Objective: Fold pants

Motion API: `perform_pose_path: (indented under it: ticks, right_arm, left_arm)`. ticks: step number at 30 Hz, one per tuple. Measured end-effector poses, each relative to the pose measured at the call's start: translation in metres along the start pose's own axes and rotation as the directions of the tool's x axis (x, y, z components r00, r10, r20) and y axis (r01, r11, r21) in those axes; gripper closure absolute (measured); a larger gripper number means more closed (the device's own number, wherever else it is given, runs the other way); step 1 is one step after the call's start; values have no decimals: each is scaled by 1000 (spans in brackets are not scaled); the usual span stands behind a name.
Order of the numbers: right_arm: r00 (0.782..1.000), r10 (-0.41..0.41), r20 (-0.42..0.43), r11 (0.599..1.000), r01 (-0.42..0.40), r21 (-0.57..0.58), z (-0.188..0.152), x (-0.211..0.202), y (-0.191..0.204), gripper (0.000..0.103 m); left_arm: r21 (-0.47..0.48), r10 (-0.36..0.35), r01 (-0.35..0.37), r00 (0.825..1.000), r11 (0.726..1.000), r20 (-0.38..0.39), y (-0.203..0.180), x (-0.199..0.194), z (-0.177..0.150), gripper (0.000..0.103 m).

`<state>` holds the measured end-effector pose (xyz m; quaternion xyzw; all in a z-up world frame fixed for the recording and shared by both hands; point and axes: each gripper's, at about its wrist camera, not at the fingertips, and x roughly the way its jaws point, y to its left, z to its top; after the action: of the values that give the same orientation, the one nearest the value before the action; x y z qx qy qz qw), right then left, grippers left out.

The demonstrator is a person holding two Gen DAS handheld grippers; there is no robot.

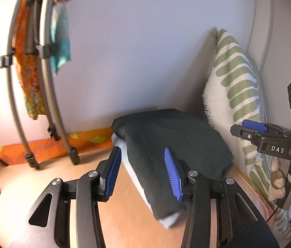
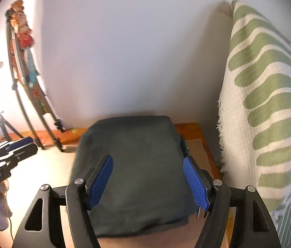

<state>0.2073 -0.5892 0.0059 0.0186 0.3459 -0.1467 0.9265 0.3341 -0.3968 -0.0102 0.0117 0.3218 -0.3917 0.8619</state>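
Note:
The dark folded pants (image 1: 172, 142) lie as a thick bundle on top of a pale folded cloth (image 1: 133, 171) on the light wooden surface (image 1: 21, 186). My left gripper (image 1: 143, 161) is open and empty, its fingers just above the bundle's near left part. In the right wrist view the pants (image 2: 137, 165) fill the middle, and my right gripper (image 2: 147, 165) is open and empty, its fingers spread over the top of the bundle. The right gripper also shows in the left wrist view (image 1: 255, 127), and the left gripper in the right wrist view (image 2: 19, 144).
A green-and-white striped pillow (image 2: 269, 113) leans against the wall to the right of the pants. A grey folded rack (image 1: 42, 82) with colourful cloths stands at the left against the wall. An orange patterned strip (image 1: 42, 146) runs along the wall's base.

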Motion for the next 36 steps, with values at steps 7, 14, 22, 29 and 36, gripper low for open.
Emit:
perform_pose_path:
  ticks: [7,14,22,29,36]
  right_arm:
    - [999,8,52,1000,-8,5,-16,-59,32,25]
    - [994,-33,105,999,37,-33,-36,-113,71,19]
    - [989,4,150,997,7,-77,-67,-161,123,11]
    - [983,21,184,995,-4,-95,-92,-185,164,3]
    - [979,11,204,995,9,-98,-114,-191,192,0]
  left_arm:
    - [-23,-15,16,999,1000,42,-6,-60,-10,54]
    - [6,-14,13,996,1000,84,-12,-121,-35,37]
    - [-9,29,-28,995,1000,98,-4,-178,-77,26]
    - [-50,66,-61,992,997,108,7,-219,-109,24]
    - [-55,120,-114,985,992,123,13,-241,-132,23]
